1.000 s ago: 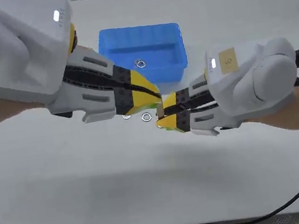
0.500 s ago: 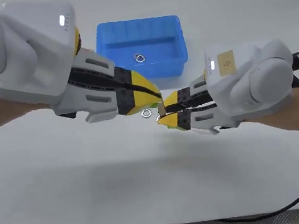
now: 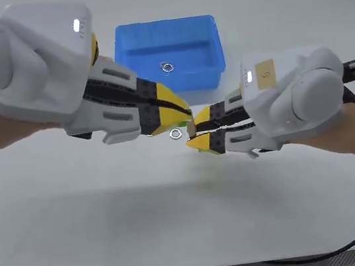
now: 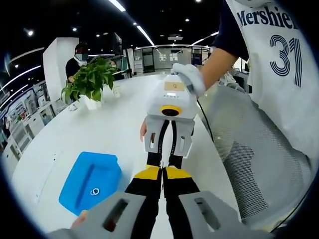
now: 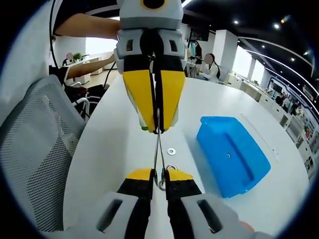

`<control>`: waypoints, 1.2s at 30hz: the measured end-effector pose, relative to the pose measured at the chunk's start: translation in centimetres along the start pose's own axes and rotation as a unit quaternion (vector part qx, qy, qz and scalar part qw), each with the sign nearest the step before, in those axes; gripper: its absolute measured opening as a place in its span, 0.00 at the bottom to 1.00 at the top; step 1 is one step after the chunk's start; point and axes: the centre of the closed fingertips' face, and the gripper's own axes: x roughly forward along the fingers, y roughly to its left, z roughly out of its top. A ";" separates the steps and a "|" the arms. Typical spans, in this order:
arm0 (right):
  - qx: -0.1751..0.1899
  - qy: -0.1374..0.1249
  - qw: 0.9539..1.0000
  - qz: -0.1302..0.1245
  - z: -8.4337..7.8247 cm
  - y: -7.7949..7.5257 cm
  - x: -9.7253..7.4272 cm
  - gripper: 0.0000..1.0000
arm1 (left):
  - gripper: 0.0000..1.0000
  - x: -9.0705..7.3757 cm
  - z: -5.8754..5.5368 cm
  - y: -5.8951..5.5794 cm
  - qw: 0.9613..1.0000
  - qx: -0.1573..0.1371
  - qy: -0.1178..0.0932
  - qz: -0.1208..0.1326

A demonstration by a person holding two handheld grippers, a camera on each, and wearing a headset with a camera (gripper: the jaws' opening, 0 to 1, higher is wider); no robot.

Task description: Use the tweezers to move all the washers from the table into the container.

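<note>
The tweezers are clamped by the closed jaws of left gripper and right gripper alike, near a washer lying on the table; they may be dropped if either grip is opened early

A washer lies in the container (another washer before it).

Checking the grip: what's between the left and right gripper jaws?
The tweezers bridge the gap from the left gripper to the right gripper, clear in the right gripper view. A washer lies on the table just beside them.
</note>
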 end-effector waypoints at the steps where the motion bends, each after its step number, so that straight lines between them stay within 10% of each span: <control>1: 0.000 0.001 1.000 0.002 -0.1 0.1 0.0 0.10 | 0.05 0.1 0.0 0.0 1.000 0.000 0.001 -0.001; 36: 0.003 -0.003 1.000 -0.006 0.7 -0.5 -0.2 0.10 | 0.05 -0.5 0.4 0.5 1.000 -0.010 0.001 0.005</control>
